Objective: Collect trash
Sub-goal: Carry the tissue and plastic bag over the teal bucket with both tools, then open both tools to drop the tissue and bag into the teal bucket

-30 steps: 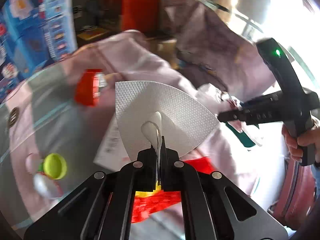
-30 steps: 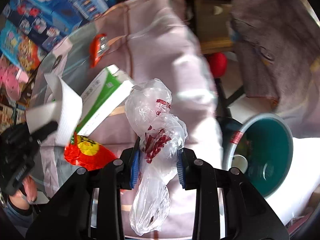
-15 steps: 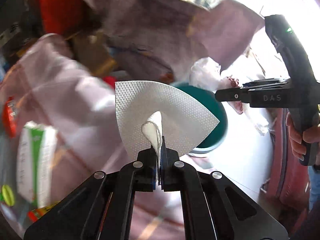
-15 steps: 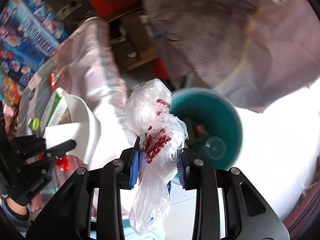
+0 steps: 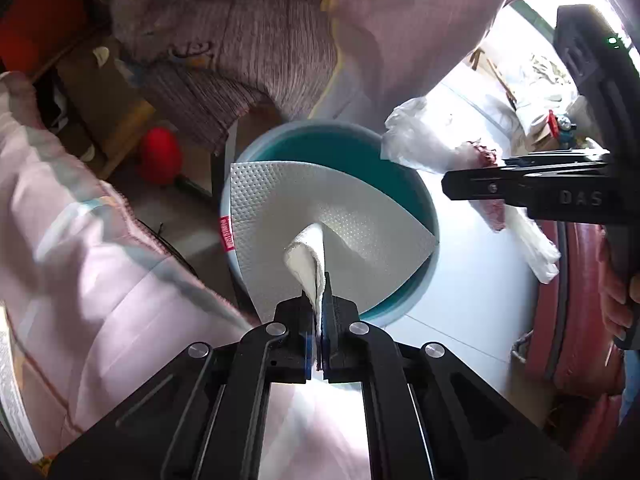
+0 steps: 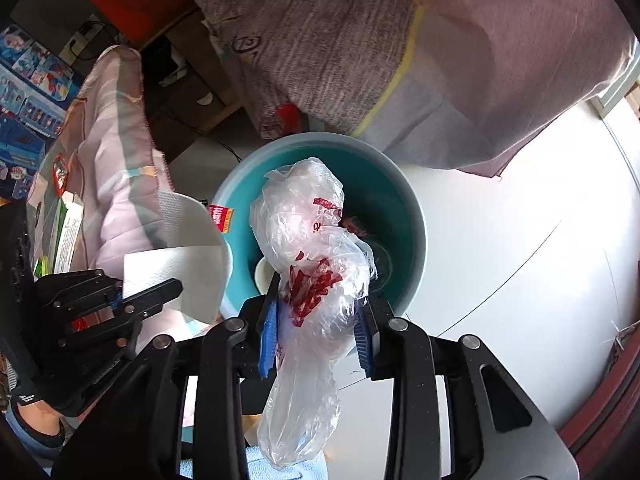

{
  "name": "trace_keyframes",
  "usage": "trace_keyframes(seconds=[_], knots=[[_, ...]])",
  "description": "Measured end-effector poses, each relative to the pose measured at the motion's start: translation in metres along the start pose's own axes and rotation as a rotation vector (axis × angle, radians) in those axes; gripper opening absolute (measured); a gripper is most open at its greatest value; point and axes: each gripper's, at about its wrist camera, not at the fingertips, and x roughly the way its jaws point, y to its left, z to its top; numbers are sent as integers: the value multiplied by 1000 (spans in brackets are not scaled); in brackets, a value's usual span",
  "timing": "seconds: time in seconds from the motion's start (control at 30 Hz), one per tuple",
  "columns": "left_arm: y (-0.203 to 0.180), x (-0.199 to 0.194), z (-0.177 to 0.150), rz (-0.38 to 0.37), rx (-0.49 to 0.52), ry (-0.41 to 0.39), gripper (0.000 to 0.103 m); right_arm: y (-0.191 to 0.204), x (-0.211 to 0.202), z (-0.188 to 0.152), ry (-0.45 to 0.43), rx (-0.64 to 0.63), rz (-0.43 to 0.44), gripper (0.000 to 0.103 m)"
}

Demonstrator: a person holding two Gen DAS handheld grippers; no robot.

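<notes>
Both tools are loaded and sitting right over the teal bin [image 5: 420, 204] now. Left tool [image 5: 319, 320] is clamped tight on a folded paper napkin [image 5: 280, 216], right tool [image 6: 318, 320] is squeezing a crumpled clear plastic bag [image 6: 308, 248]. Bin's already got a few bits at the bottom, so some collecting is done. Neither piece is dropped yet, and a green-and-white box [image 6: 66, 232] is left back on the pink-covered worktop [image 6: 116, 128], so I'd say more trips to go

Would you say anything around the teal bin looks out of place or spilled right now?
Nothing stands out: the teal bin stands upright, and the paper towel and plastic bag are still gripped above it.
</notes>
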Motion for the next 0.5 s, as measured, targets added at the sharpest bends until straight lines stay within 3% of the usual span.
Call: trace_keyframes(seconds=[0.1,0.13,0.17,0.27,0.5], knots=[[3,17,10,-7,-6,34,6,-8,7,5,11,13,-1,31],[4,20,11,-7,-10,40,15,-10,9,8,16,16,-2,31],[5,24,13,0,-14,39,31,-12,13,10,24,17,-3,31],[9,25,15,28,-25,20,59,-12,19,14,39,17,-7,31],[22,15,11,18,-67,-14,84,-6,30,22,64,-3,-18,31]])
